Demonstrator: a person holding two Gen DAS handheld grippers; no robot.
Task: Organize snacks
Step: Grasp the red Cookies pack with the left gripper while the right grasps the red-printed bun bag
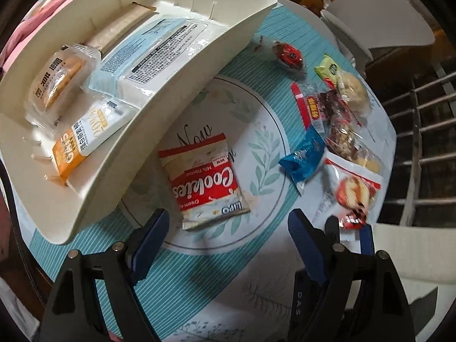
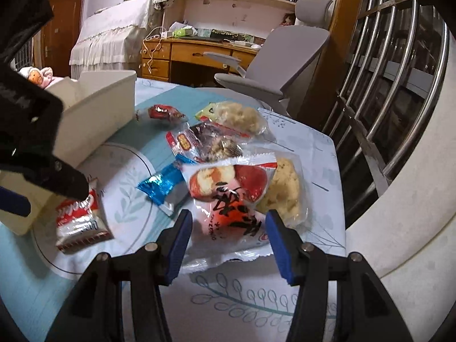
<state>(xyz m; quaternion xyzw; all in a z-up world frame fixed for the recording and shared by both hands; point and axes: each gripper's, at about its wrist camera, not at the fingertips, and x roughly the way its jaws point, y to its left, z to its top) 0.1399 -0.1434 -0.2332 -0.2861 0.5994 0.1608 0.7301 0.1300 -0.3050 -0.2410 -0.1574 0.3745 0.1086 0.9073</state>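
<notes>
A cream organizer tray (image 1: 159, 119) sits on the table and holds several packs, among them an orange-and-white bar (image 1: 85, 139) and a round biscuit pack (image 1: 58, 81). My left gripper (image 1: 228, 228) is open just above a red-and-white Cookies pack (image 1: 203, 182) on the cloth. My right gripper (image 2: 228, 233) is open, its fingers on either side of a white-and-red rice cracker pack (image 2: 228, 199). That pack also shows in the left wrist view (image 1: 353, 188). The tray also shows in the right wrist view (image 2: 99, 114).
Loose snacks lie in a row on the table's right side: a blue pack (image 2: 162, 183), a red candy (image 2: 162, 112), dark nut bars (image 2: 211, 142) and pale puffed cakes (image 2: 239, 115). A grey chair (image 2: 285, 65) and metal railing (image 2: 384, 85) stand beyond the table edge.
</notes>
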